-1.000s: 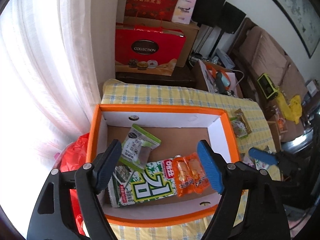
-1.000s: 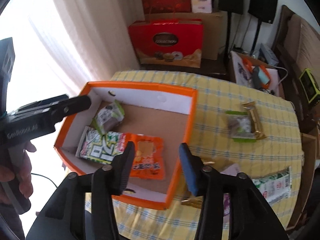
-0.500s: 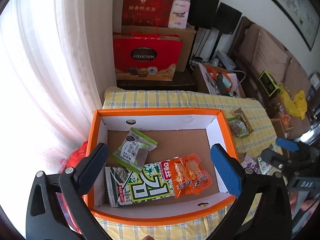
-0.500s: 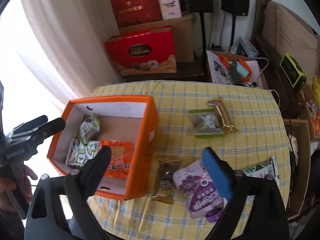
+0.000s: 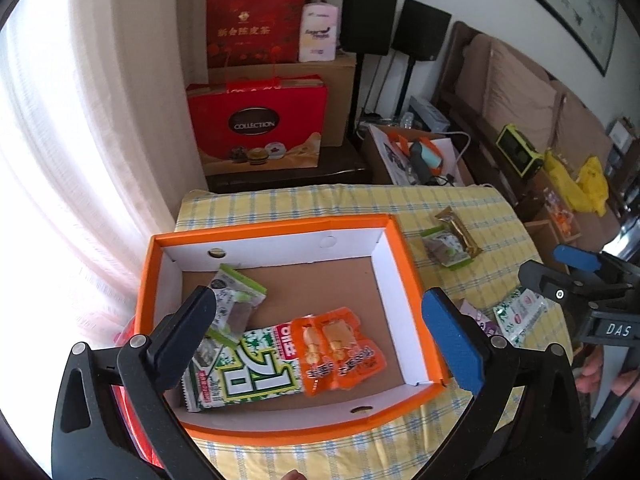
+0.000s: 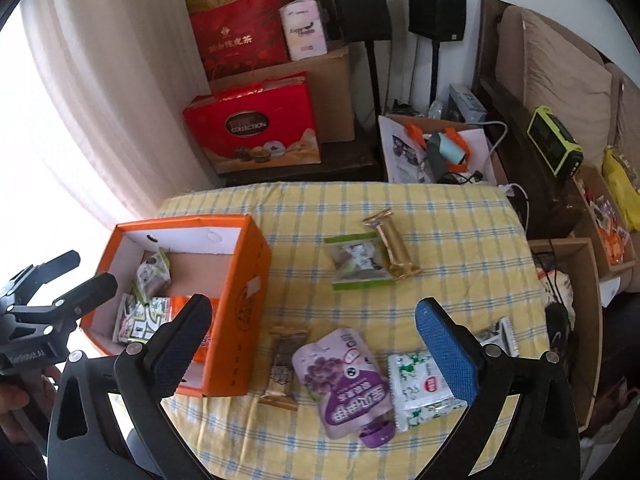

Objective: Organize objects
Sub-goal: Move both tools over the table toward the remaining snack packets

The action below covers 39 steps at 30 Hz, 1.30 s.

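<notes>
Your right gripper point(image 6: 312, 344) gapes wide and empty, with the purple pouch point(image 6: 346, 384) lying between its fingers on the table point(image 6: 440, 240). Your left gripper point(image 5: 320, 332), equally spread, frames the orange box point(image 5: 408, 280). Both have opened and pulled back from a second ago.

Table point(image 6: 460, 240), covered with checked cloth, is occupied by an orange box point(image 6: 240, 300), purple pouch point(image 6: 348, 384) and several snack packets.

Orange box point(image 6: 240, 280) holds three packets; purple pouch point(image 6: 344, 384) flat beside.

Box point(image 6: 236, 304) left of pouch point(image 6: 344, 384)
</notes>
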### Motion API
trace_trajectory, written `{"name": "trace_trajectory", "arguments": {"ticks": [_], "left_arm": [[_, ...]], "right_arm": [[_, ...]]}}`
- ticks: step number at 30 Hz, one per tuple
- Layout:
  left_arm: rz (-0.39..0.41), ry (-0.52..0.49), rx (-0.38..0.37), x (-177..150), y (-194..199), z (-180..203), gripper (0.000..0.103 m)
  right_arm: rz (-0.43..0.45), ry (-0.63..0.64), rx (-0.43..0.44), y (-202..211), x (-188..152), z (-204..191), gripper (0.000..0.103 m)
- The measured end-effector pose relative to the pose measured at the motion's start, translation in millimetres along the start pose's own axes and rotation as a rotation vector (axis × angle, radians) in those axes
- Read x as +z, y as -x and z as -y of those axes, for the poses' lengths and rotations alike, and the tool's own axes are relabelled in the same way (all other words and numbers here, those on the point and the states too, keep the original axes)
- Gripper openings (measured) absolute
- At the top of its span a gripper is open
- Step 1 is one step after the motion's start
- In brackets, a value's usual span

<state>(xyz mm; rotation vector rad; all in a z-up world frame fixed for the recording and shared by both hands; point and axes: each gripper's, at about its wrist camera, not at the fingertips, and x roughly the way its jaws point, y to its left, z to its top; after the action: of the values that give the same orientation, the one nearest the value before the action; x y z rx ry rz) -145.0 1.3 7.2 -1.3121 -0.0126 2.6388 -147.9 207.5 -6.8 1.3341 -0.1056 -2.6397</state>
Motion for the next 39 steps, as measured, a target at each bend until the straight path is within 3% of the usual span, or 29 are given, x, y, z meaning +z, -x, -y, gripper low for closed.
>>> {"name": "trace_trajectory", "arguments": {"ticks": [5, 18, 25, 30, 32, 39], "left_arm": [[-0.023, 0.001, -0.066, 1, -2, 20, 0.103], [-0.089, -0.026, -0.110, -1, -23, 63, 0.103], [-0.085, -0.061, -0.099, 5, -33, 84, 0.103], [-0.101, -0.056, -0.113, 17, -44, 95, 0.102], [-0.107, -0.058, -0.107, 22, -50, 99, 0.097], [-0.111, -0.070, -0.100, 35, -66, 111, 0.086]], "right_arm": [[0.004, -0.025, -0.013, 6, -1, 21, 0.103], [-0.022, -0.113, -0.086, 13, -23, 96, 0.103], [-0.040, -0.164, -0.104, 6, -35, 130, 0.103], [-0.026, -0.165, -0.116, -1, -28, 137, 0.102], [-0.021, -0.157, -0.115, -6, -24, 137, 0.101], [-0.056, -0.125, -0.089, -40, -1, 126, 0.087]]}}
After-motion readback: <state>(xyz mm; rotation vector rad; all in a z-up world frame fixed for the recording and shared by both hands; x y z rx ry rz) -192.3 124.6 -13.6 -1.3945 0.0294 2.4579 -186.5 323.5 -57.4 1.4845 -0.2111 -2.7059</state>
